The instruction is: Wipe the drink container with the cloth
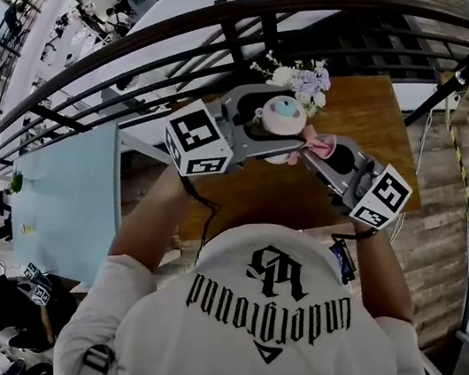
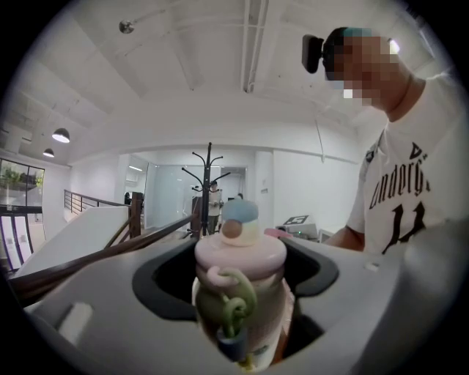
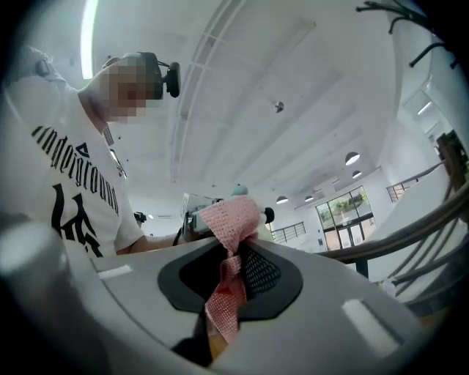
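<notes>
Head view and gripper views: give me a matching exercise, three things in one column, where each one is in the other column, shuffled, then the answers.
Things:
1. drink container
2. cloth
3. flowers

Places:
A. at the far edge of the wooden table
B. between the jaws of the left gripper
C. between the jaws of the right gripper

Pairs: 1-B, 2-C, 3-A.
</notes>
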Demonstrator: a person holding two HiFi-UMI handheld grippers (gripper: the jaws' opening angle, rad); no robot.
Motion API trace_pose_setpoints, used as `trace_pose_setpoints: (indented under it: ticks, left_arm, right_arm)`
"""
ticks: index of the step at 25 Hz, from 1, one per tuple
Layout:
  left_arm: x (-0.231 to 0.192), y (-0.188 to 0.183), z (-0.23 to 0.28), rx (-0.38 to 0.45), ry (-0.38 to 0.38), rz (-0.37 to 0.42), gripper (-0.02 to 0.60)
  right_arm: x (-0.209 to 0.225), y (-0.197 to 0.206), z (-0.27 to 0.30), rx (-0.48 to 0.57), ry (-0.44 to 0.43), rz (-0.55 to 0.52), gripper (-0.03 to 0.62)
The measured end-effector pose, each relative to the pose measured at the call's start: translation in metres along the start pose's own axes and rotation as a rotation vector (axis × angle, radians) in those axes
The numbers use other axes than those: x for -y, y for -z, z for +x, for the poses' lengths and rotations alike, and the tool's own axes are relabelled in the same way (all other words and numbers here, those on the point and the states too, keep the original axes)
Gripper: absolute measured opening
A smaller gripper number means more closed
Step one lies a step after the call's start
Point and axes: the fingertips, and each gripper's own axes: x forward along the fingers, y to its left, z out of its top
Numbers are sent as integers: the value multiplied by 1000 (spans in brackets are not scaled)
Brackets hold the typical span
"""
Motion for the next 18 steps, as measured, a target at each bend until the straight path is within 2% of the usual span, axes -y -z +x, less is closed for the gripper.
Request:
trace_pose_setpoints:
  ticks: [4, 8, 13, 16, 18]
  left_arm:
    - [7, -5, 2, 16, 17, 17, 387]
    - [10, -15, 1, 40, 40, 26, 386]
    - [12, -11, 0, 14, 52, 47, 387]
    - [16, -9, -3, 7, 64, 53, 387]
    - [19, -8, -8, 4, 74, 51, 386]
  right_arm:
    - [0, 1, -6, 4, -5, 9, 46]
    - [8, 42, -11, -62, 9, 79, 46]
    - [16, 92, -12, -113, 25, 191, 46]
    - [17, 92, -12, -126, 8, 191, 46]
    - [13, 72, -8, -116, -21, 158, 46]
